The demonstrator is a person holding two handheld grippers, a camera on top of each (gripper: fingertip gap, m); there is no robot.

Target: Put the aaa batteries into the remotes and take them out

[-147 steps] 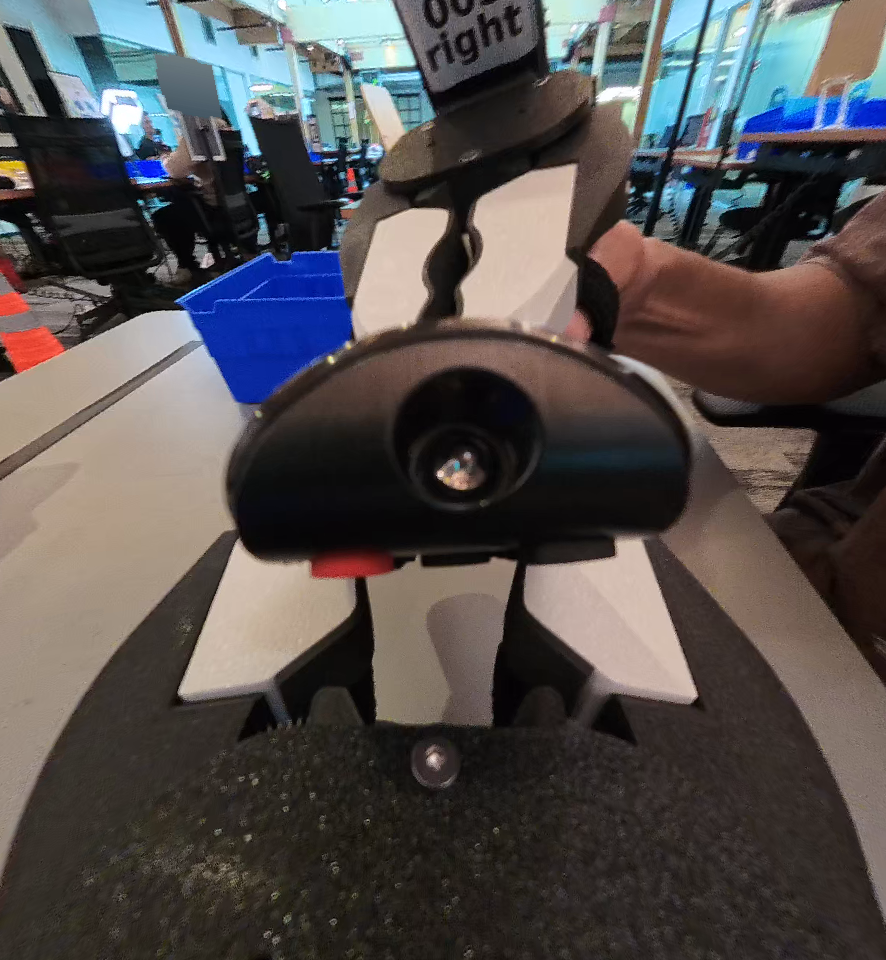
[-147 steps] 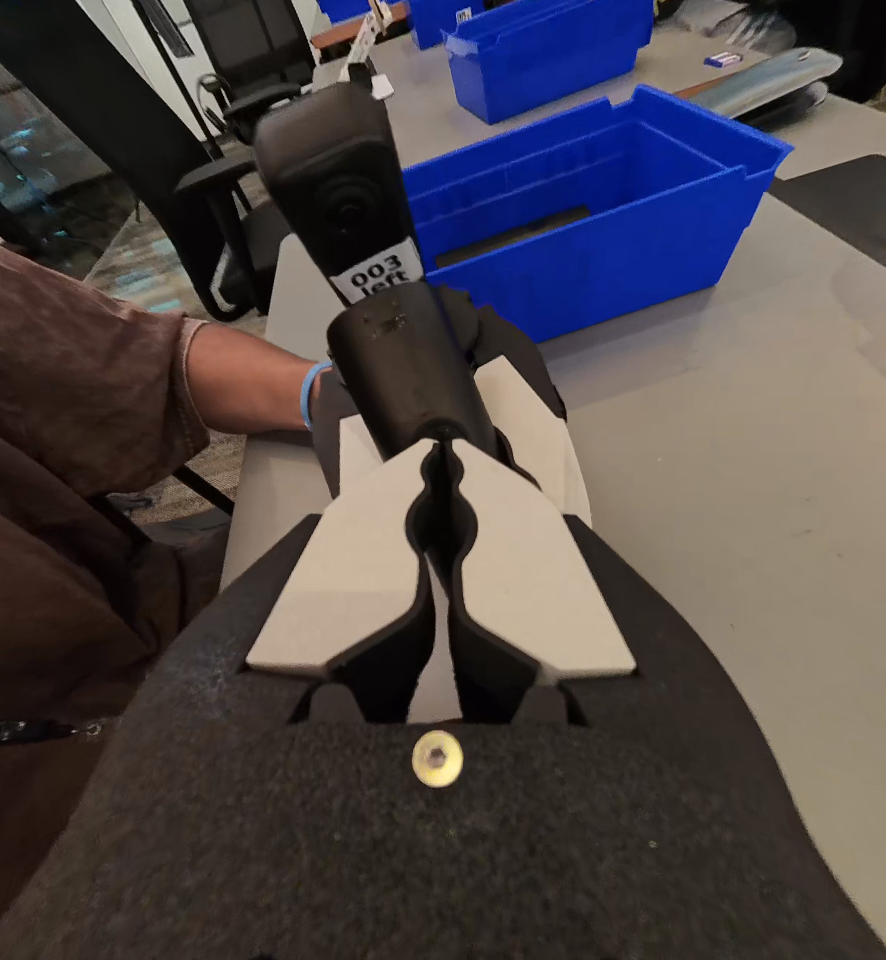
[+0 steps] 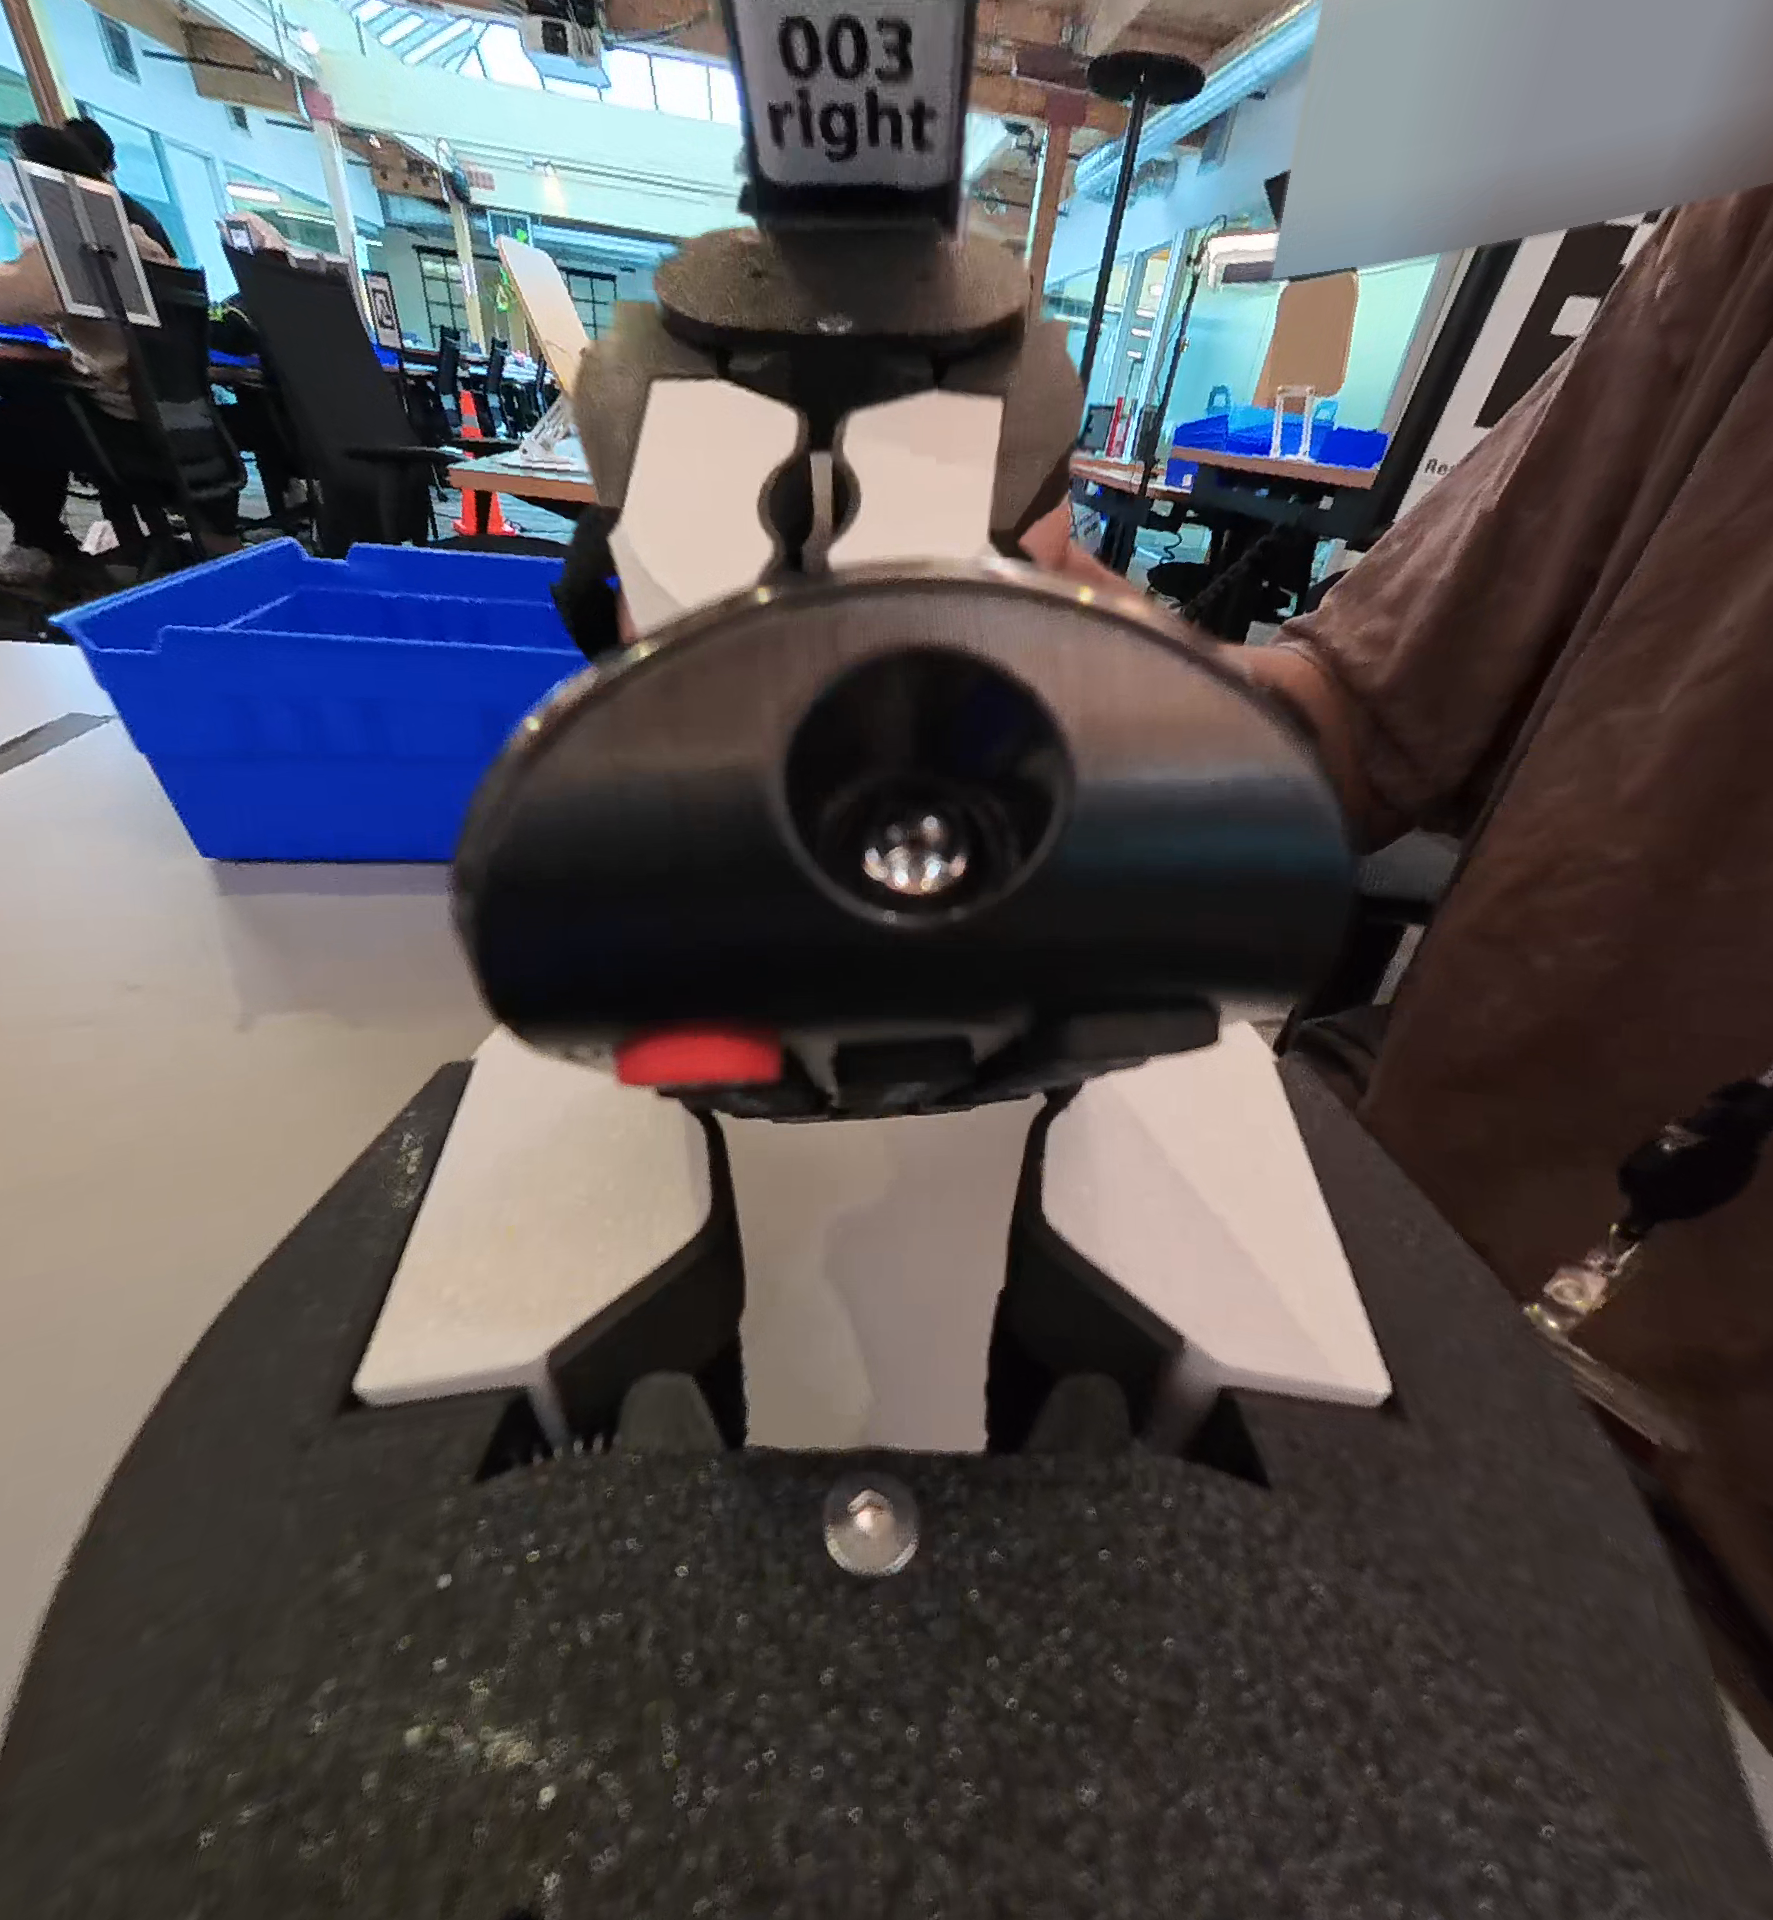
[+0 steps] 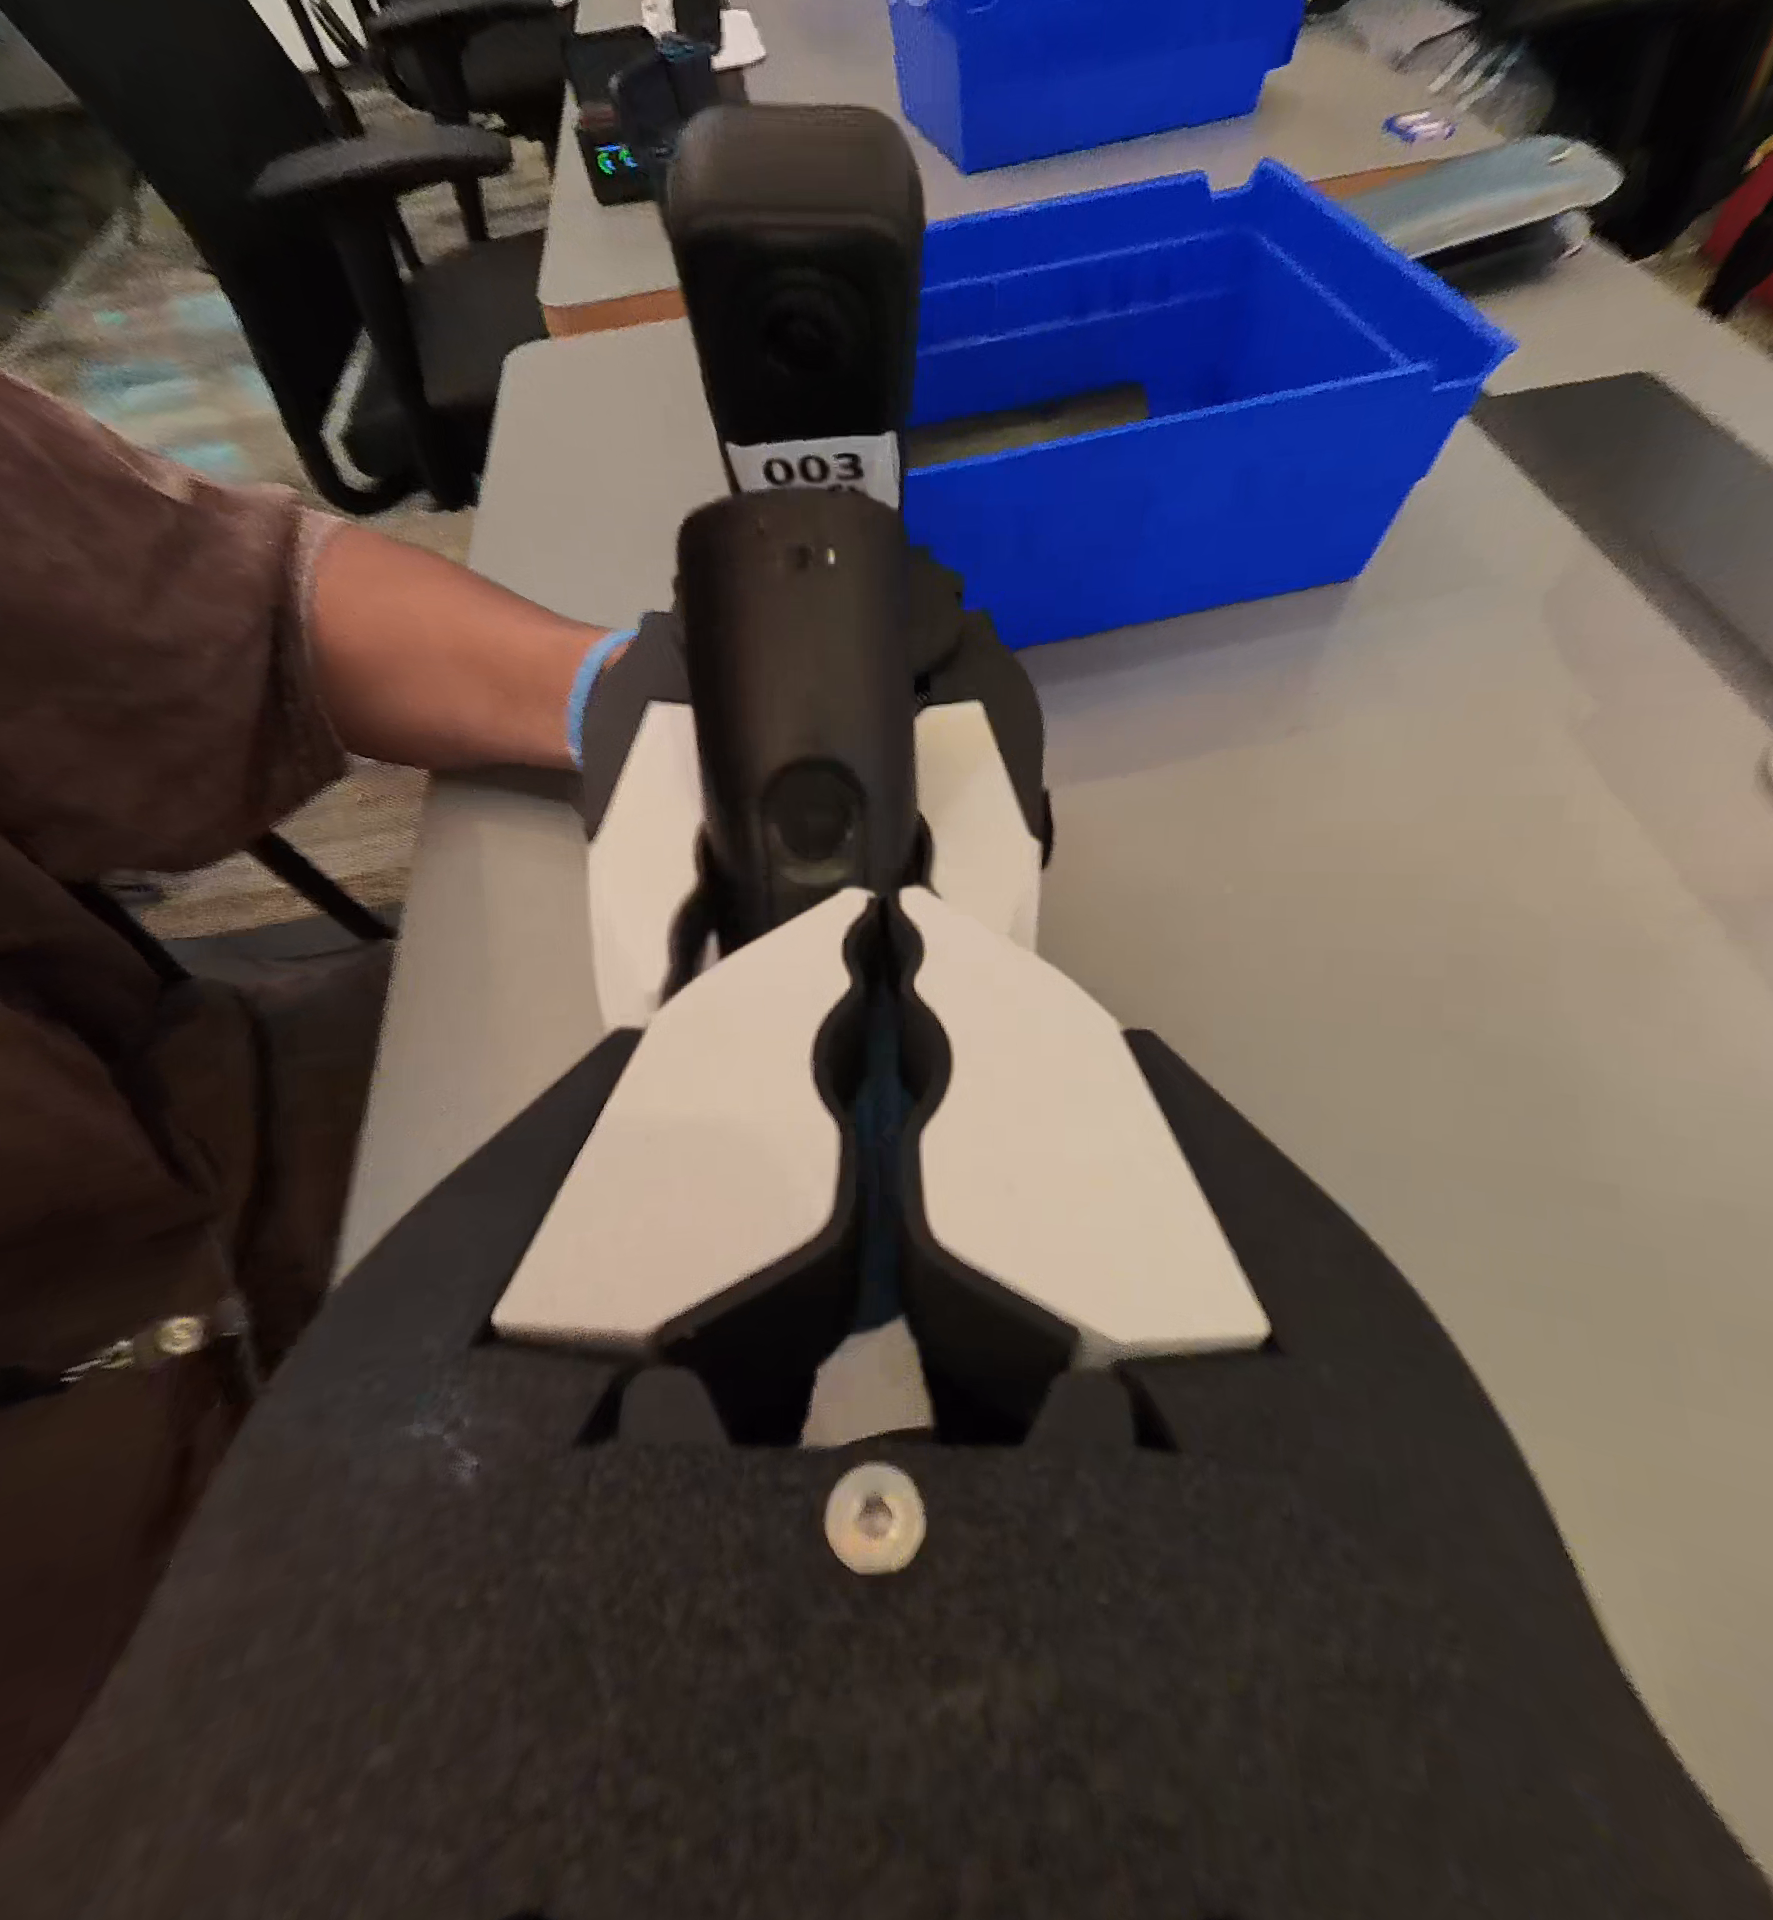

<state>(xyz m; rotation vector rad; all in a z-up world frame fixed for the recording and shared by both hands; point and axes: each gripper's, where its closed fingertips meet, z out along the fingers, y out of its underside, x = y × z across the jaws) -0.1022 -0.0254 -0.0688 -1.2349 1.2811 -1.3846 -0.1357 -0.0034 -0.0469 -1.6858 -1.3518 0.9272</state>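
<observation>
Both grippers face each other nose to nose over the grey table (image 4: 1381, 1039), likely a pre-task alignment pose: left gripper (image 3: 866, 1174) spread wide and empty, right gripper (image 4: 887, 914) closed to a sliver, holding nothing. No batteries or remotes visible; blue bin (image 4: 1277, 416) sits just beyond, contents unclear.

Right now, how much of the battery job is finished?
Nothing looks done: no remote or battery shows in either view. Nothing is in hand either: the left gripper is open and empty, and the right gripper is shut with nothing visible in it. They face each other above the grey table, beside a blue bin. The whole job seems left.
</observation>
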